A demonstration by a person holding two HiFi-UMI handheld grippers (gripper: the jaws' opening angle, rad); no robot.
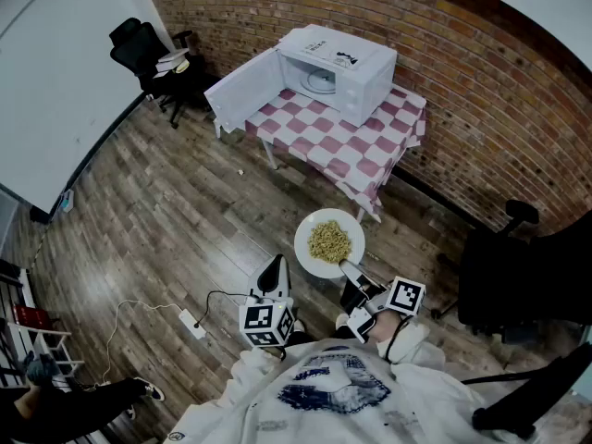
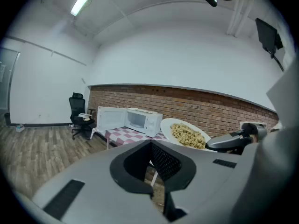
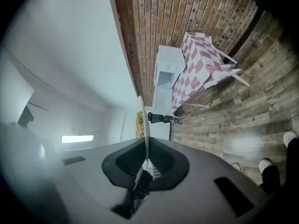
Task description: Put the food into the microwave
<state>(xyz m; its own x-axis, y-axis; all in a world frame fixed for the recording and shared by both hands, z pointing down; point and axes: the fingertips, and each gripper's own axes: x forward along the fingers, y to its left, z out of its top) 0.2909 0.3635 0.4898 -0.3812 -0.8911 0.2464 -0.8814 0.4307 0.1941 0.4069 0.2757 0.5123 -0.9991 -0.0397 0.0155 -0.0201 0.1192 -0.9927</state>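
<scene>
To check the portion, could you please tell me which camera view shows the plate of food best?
The head view: it looks down on the whole plate and its food, with the rim held by the right gripper. The left gripper view shows it obliquely; the right gripper view shows it only edge-on between its jaws.

A small bench (image 1: 356, 151) covered in red-and-white checks carries only the white microwave (image 1: 359, 67), which sits toward its far end with the door (image 1: 242, 92) swung wide open. The wooden plank floor (image 1: 166, 211) holds a white power strip (image 1: 191, 322) with its cable and a black office chair (image 1: 139, 49).
</scene>
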